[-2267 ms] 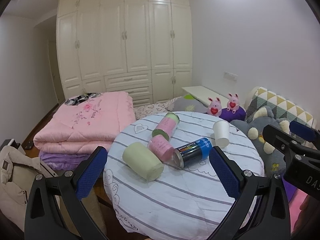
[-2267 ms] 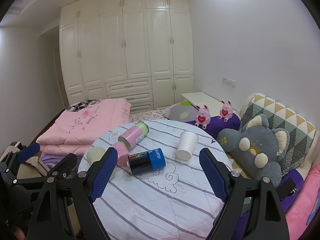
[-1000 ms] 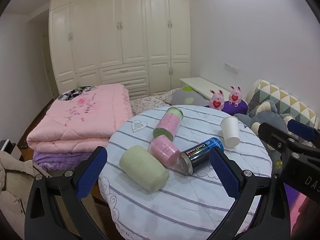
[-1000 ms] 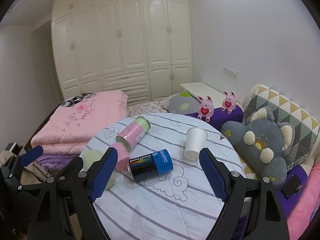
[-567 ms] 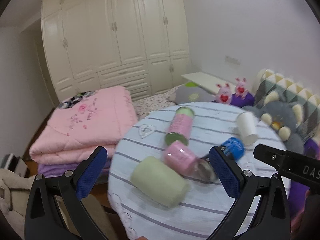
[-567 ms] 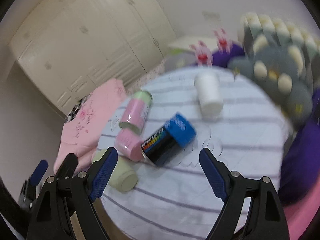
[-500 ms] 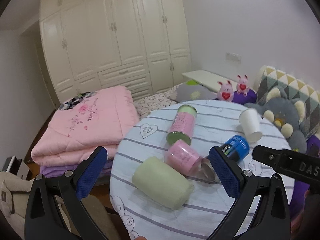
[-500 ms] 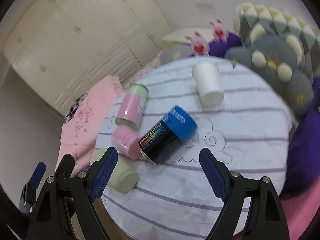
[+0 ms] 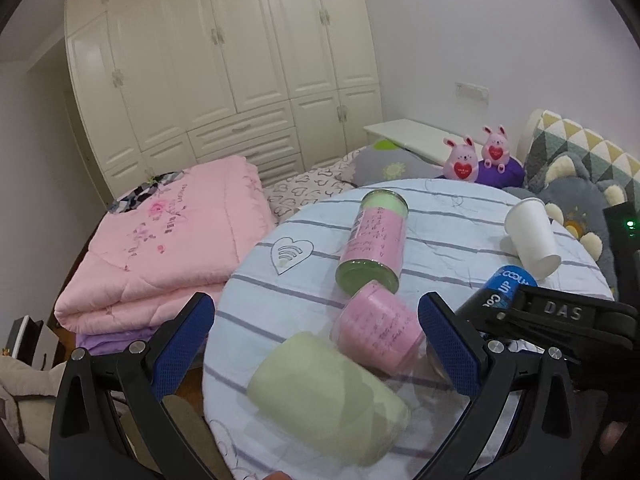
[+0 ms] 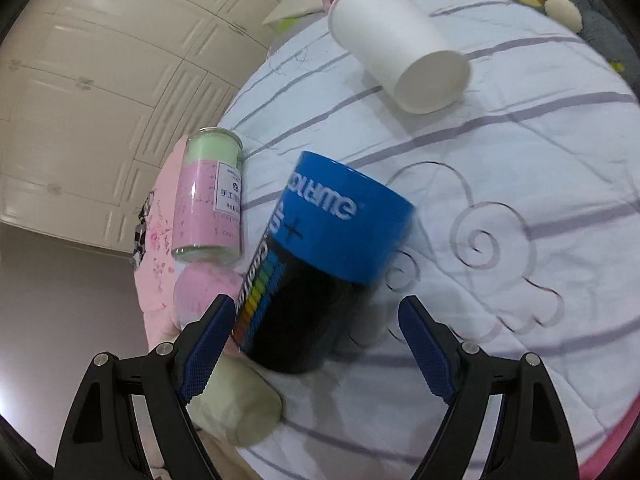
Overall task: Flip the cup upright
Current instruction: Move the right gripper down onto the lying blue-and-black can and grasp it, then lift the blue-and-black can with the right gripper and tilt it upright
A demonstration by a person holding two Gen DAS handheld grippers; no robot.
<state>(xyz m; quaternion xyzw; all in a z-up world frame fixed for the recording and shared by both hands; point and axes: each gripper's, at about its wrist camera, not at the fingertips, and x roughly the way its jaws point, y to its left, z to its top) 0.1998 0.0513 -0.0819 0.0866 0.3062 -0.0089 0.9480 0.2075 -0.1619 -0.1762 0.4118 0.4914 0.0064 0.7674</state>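
Round counter [image 9: 256, 320] covered in a white cloth with grey stripes carries five things, all lying on their sides. White paper cup [image 10: 400, 44] lies tipped over at the far right of the counter, open mouth toward the right wrist camera, apart from the rest. Black cylindrical can with a blue band [image 10: 320, 264] lies nearer than the paper cup, toward the counter's middle. Right hand-held gripper [image 10: 316, 344] has its blue-padded fingers spread wide around the can's black end; left pad is at the can's side, contact cannot be told. Tall pink-and-green glass jar [image 9: 374, 248] lies left of the can. Short pink cup [image 9: 380, 328] lies touching the jar's near end. Pale green cup [image 9: 328, 396] lies closest, at the counter's near left edge. Left hand-held gripper [image 9: 320, 344] hangs wide open, holding nothing, over the pale green and pink cups.
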